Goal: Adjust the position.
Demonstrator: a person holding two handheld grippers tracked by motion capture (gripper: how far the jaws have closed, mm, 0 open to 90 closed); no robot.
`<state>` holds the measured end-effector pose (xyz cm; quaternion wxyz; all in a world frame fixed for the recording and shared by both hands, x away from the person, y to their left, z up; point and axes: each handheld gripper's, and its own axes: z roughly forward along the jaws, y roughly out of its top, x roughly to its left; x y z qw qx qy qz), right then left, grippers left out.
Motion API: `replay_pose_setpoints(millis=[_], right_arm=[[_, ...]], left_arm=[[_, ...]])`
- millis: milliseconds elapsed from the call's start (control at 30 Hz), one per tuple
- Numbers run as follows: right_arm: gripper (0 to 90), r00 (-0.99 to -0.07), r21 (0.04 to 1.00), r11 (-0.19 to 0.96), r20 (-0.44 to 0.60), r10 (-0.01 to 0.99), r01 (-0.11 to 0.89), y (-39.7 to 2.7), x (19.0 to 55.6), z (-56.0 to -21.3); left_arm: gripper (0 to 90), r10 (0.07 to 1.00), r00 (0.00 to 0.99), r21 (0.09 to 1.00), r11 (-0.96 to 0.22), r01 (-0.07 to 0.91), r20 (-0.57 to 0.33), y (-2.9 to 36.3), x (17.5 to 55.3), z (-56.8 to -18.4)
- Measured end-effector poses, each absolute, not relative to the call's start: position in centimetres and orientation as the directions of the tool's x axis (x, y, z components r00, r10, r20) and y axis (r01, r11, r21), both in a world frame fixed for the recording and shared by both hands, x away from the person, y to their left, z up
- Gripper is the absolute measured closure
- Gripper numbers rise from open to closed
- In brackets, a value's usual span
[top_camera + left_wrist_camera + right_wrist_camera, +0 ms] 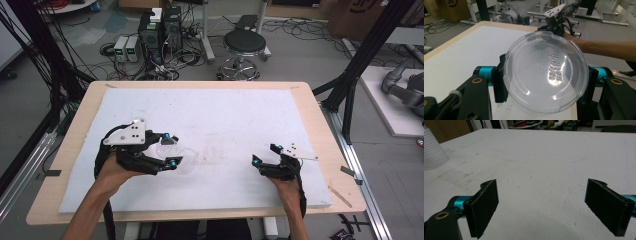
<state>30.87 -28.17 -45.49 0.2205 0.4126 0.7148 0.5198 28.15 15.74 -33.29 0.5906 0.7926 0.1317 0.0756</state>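
We count two hand-held grippers over the counter [310, 107], one per hand, and one clear plastic container.

The left hand-held gripper [171, 150] sits toward the counter's left edge, roughly midway btwn near and far edges. It's clamped on the clear plastic container [546, 72] — in the left gripper view the two black pads press its sides, left and right, and the round lid faces the camera w/ an embossed mark on it. In the high view the container [182, 155] shows as a faint see-through shape at the gripper's tips, low over the white mat [225, 115]; we can't tell whether it touches the mat.

The right hand-held gripper [265, 155] is nearer the counter's right edge, toward the near side, well apart from the left one. Its jaws stand wide, released — in the right gripper view [541, 207] there are two black pads w/ bare white mat btwn them. At that view's left edge we see one ribbed translucent wall [432, 150], standing on the mat.

One white mat covers most of the counter, leaving a wood rim all round. Behind the far edge, on the floor: one round black stool [244, 42].
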Motion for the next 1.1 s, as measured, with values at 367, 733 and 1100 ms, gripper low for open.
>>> replay_pose_setpoints(millis=[367, 733, 1100], right_arm=[[11.8, -0.577, 0.922, 0.130, 0.114, 0.809, 0.364, -28.1, 30.9, -45.4], [11.8, -0.690, 0.952, 0.117, 0.118, 0.714, 0.284, -27.4, 30.4, -44.0], [11.8, -0.858, 0.973, 0.133, 0.100, 0.504, 0.191, -25.0, 29.9, -40.7]], left_arm=[[39.9, 0.296, 0.954, 0.956, -0.264, 0.125, -0.043, 15.8, 28.5, -33.7], [39.9, 0.264, 0.963, 0.976, -0.189, 0.107, -0.054, 15.6, 29.2, -34.9], [40.1, 0.236, 0.967, 0.987, -0.109, 0.119, -0.091, 15.6, 29.7, -36.7]])
